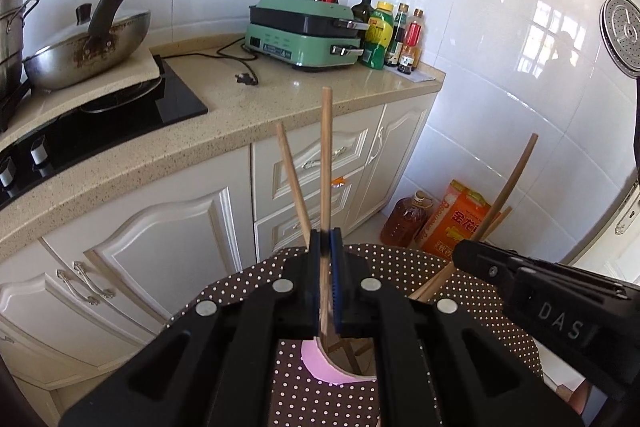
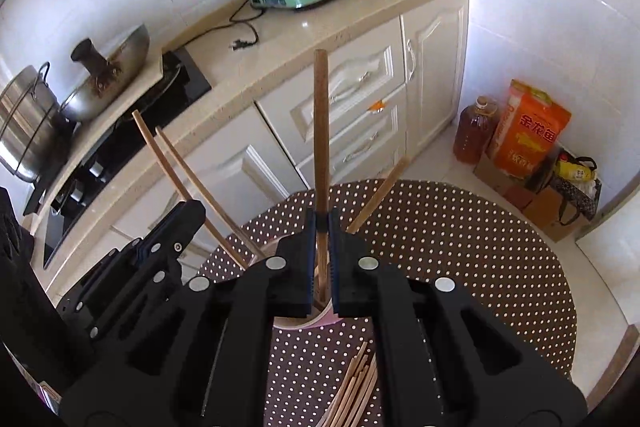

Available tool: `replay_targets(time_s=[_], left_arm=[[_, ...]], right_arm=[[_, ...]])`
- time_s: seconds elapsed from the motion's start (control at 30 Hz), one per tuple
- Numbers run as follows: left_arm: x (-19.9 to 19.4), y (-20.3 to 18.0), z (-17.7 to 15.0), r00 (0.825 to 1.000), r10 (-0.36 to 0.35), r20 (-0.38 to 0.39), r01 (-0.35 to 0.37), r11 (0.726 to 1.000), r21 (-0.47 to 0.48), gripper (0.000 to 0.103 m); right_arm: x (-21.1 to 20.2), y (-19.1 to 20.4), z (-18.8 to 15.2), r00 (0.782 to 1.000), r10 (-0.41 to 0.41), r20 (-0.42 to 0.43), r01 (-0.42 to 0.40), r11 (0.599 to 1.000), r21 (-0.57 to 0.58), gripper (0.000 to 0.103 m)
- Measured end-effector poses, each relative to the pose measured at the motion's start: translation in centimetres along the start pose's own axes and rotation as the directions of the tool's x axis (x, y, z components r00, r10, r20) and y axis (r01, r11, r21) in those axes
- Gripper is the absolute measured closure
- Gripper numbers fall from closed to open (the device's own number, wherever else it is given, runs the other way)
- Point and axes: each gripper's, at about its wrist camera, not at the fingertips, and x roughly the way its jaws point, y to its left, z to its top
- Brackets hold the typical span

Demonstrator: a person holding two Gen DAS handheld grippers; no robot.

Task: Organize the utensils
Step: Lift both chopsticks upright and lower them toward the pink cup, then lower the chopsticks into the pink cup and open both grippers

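left jaws: our left gripper is clamped on two light chopsticks that splay apart above the jaws into a V; lower ends drop behind the fingers toward the pink cup.
right jaws: our right gripper is pinched on one darker chopstick, held near upright; its lower end runs down between the fingers to the cup's rim.
cup: pink holder on the dotted tabletop, directly under both grippers. Already carries leaning sticks. We cannot see whether the held tips are inside the mouth; the fingers hide it.
step, as we judge it: lowering both loads into the cup.
how to do it well: we keep both grips closed until the tips are clearly below the rim. Left pair is splayed, so we expect it to scissor on release; we'd lower it deep before we let go.
spacing: both grippers crowd one small mouth, and each shows close in the other's view. We'd release one side first and clear it, then the other.
risk: nudging the leaning sticks, or tipping the cup with a sideways drag. We'd pull straight up on exit.
remaining: loose chopstick bundle lies on the tabletop just in front of the cup, not yet sorted.
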Motion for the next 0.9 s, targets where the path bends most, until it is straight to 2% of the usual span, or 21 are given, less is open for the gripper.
replay_targets(time_s=[0.3, 0.47, 0.77, 0.8, 0.87, 0.9], left_arm=[[1.1, 1.1, -2.0, 0.998, 0.004, -0.061, -0.005, 1.000, -0.017, 0.096], [1.3, 1.2, -2.4, 0.998, 0.013, -0.065, -0.014, 1.000, -0.003, 0.096], [1.2, 1.3, -2.4, 0.997, 0.002, -0.074, 0.000, 1.000, 0.030, 0.094], [1.2, 1.3, -2.4, 0.997, 0.000, -0.078, 0.003, 1.000, 0.031, 0.093], [0.9, 1.5, -2.4, 0.997, 0.000, -0.081, 0.003, 0.999, 0.038, 0.081], [0.7, 1.5, -2.4, 0.997, 0.004, -0.078, 0.000, 0.999, 0.043, 0.079]], right_arm=[[1.8, 0.4, -1.8, 0.998, -0.002, -0.064, 0.002, 1.000, -0.009, 0.097], [2.3, 0.4, -2.5, 0.996, -0.013, -0.088, 0.013, 1.000, -0.006, 0.097], [2.9, -0.6, -2.8, 0.991, -0.007, -0.134, 0.015, 0.998, 0.066, 0.096], [2.9, -0.7, -2.8, 0.990, -0.002, -0.139, 0.013, 0.997, 0.075, 0.096], [2.6, -0.9, -2.9, 0.990, 0.003, -0.142, 0.010, 0.996, 0.089, 0.096], [2.5, -1.0, -2.9, 0.990, 0.002, -0.142, 0.011, 0.996, 0.092, 0.096]])
